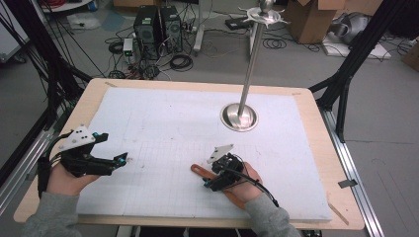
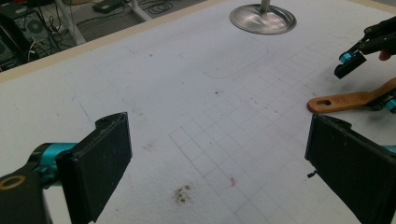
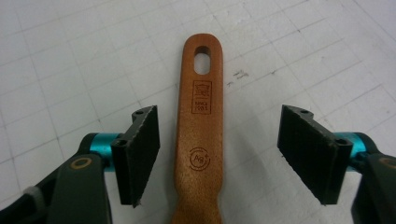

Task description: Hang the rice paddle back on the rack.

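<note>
A brown wooden utensil handle with a hanging hole lies flat on the white board, near its front edge. My right gripper is lowered over it. In the right gripper view the handle runs up between the two black pads, with a gap on each side, so the right gripper is open around it. The utensil's wider end is hidden under the gripper and hand. My left gripper rests at the board's left side, open with nothing between its jaws. It looks across at the handle and the right gripper.
A metal stand with a round base and tall pole rises at the board's back right. The white gridded board covers most of the wooden table. Computers, cables and boxes sit on the floor beyond.
</note>
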### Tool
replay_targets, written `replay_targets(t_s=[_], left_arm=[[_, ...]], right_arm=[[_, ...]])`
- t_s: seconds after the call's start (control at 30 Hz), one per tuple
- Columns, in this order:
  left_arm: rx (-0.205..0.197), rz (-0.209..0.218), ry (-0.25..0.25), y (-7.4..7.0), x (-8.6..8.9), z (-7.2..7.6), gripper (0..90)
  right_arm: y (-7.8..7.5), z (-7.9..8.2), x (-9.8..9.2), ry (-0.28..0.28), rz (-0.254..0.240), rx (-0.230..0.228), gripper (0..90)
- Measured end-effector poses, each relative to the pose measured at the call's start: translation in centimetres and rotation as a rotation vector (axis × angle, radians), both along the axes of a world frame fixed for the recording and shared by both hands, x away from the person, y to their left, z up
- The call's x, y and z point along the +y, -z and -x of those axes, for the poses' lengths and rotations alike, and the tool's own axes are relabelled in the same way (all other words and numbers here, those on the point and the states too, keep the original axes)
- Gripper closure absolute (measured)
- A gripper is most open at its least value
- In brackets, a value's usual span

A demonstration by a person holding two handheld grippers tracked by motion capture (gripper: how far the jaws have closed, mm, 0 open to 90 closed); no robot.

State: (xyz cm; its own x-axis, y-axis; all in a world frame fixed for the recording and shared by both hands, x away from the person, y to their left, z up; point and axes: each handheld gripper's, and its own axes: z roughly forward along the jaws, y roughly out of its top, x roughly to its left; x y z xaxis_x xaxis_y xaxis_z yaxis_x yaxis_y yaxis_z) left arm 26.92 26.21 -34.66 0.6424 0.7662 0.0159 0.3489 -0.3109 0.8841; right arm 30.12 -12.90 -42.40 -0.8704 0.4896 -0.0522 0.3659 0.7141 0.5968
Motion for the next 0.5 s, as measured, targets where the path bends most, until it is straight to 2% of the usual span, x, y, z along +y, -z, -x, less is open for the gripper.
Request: replay_targets(t_s=[0.1,0.5], left_arm=[[-0.001,-0.002,-0.002,0.00,0.11,0.02,7.7],[-0.002,0.000,-0.005,-0.01,0.20,0.05,7.7]], right_arm=[[0.02,-0.04,-0.03,-0.005,0.007,-0.002,36.1],[0.24,-0.01,0.09,-0.024,0.019,0.025,42.4]])
